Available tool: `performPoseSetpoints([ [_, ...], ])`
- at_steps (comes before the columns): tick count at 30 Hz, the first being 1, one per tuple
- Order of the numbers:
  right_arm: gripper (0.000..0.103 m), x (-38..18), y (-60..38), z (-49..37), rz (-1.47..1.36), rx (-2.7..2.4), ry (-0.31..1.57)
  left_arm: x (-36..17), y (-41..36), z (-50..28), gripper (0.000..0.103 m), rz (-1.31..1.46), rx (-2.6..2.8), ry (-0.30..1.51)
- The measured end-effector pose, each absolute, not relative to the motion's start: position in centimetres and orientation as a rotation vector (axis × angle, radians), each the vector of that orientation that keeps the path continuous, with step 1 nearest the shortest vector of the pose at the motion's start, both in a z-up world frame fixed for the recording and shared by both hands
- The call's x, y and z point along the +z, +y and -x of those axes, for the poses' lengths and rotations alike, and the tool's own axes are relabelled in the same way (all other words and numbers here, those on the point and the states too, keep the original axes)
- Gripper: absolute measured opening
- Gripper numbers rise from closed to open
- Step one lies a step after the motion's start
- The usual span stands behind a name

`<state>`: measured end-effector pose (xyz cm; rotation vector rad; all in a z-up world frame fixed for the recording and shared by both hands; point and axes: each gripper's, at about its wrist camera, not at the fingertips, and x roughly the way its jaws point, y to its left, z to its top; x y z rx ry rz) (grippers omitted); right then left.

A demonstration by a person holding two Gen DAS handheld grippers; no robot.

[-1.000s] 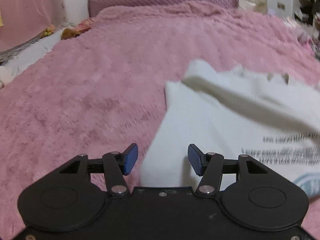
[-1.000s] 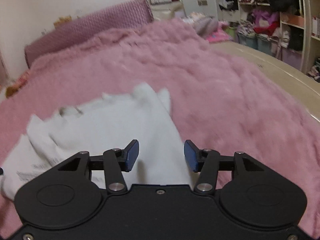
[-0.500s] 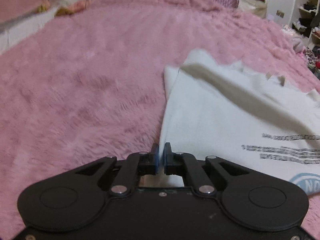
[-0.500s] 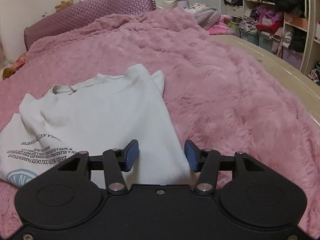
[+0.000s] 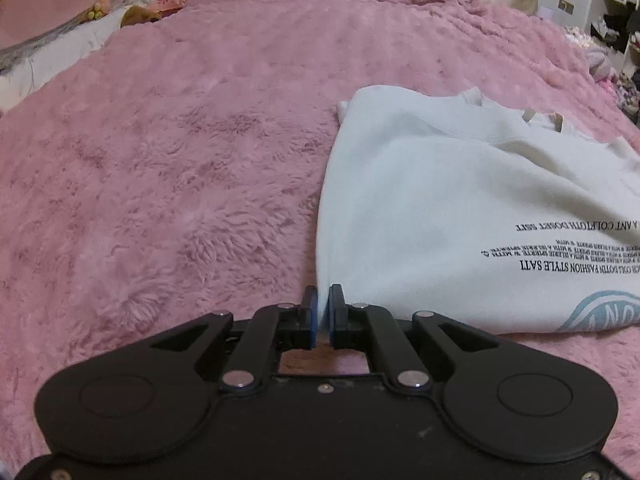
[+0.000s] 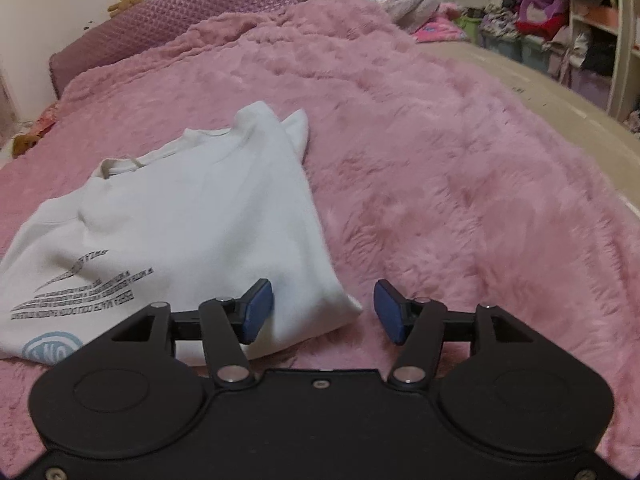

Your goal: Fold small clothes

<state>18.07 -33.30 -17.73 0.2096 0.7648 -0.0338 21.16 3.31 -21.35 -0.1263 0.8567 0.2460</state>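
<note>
A white t-shirt [image 5: 432,208] with black lettering and a pale blue round logo lies on the pink fluffy blanket, its sides folded in and its collar at the far end. My left gripper [image 5: 323,300] is shut on the near left corner of its hem. In the right wrist view the same white t-shirt [image 6: 192,232] spreads to the left, and my right gripper [image 6: 323,308] stands open around its near right hem corner, the left blue pad over the cloth and the right pad over the blanket.
The pink blanket [image 6: 460,168] covers the whole bed, with a purple quilted headboard [image 6: 172,28] at the far end. Shelves crammed with clothes [image 6: 560,20] stand to the right beyond a beige bare mattress edge [image 6: 552,96]. Soft toys [image 5: 136,14] lie at far left.
My left gripper closed on the shirt's near left hem corner a second ago and still holds it. The right gripper stayed open and came lower toward the right hem corner.
</note>
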Motion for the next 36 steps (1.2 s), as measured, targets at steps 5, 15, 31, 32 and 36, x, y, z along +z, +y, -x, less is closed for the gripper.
performPoseSetpoints([
  [5,0.007,-17.9,-31.9,-18.6,-0.136,0.021,0.763,-20.3,4.5,-20.4,0.004,0.197,0.232,0.829],
  [15,0.005,-17.6,-31.3,-14.3,-0.106,-0.129,0.835,-20.8,3.7,-18.8,0.006,0.133,0.305,0.961],
  [31,0.040,-16.9,-32.5,-18.6,-0.132,-0.017,0.739,-19.4,5.1,-21.4,0.046,0.185,0.268,0.814],
  [32,0.037,-17.1,-32.2,-19.1,-0.123,-0.002,0.741,-19.7,5.2,-22.0,0.046,0.185,0.264,0.820],
  [36,0.000,-17.8,-31.9,-20.0,-0.097,-0.070,0.765,-21.1,4.9,-23.5,0.006,0.162,0.307,0.862],
])
